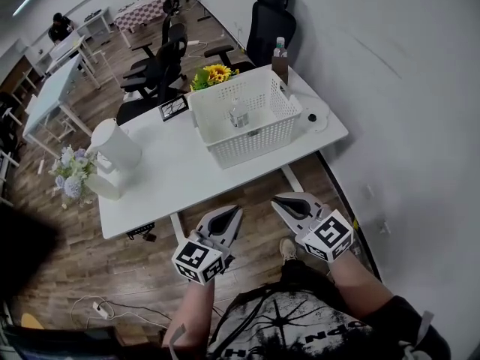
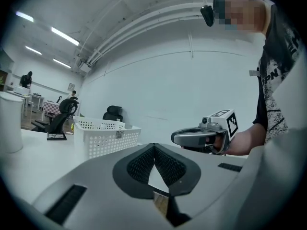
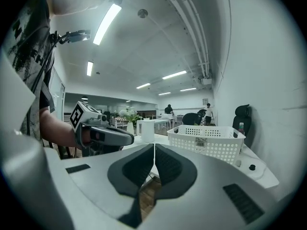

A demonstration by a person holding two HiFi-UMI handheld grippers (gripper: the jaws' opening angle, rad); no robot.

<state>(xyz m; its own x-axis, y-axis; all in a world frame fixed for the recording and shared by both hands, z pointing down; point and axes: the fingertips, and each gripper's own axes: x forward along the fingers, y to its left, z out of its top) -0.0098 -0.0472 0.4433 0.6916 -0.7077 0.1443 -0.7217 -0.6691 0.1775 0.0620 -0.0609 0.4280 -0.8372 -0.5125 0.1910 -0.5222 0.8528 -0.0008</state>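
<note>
Currently I am holding both grippers above the wooden floor (image 1: pixel 82 265), just short of the near edge of the white table (image 1: pixel 165 190).

Left gripper (image 1: pixel 231 214): the jaws are pressing together with nothing between them. Right gripper (image 1: pixel 283 201): the jaws are meeting tip to tip and gripping nothing. Both are pointing toward the table.

The white perforated basket (image 1: pixel 244 122) is standing on the right half of the table, well apart from both grippers, and the table's near edge is lying between it and me. A small clear bottle (image 1: pixel 238 115) is standing inside the basket.

Around the basket:
- A brown bottle (image 1: pixel 280 62) is standing at its far right corner.
- Sunflowers (image 1: pixel 214 73) are standing behind it.
- A small picture frame (image 1: pixel 174 108) is sitting to its left.
- A round white disc (image 1: pixel 315 117) is lying to its right.
- A white jug (image 1: pixel 114 145) and a vase of pale flowers (image 1: pixel 73 172) are occupying the table's left end.

Writing: the basket's front label is too small to read, and the cubes on the grippers are showing black square markers only.

Room: black office chairs (image 1: pixel 270 21) are standing beyond the table. A plain white wall is running along the right, and a cable (image 1: pixel 112 310) is trailing across the floor.
</note>
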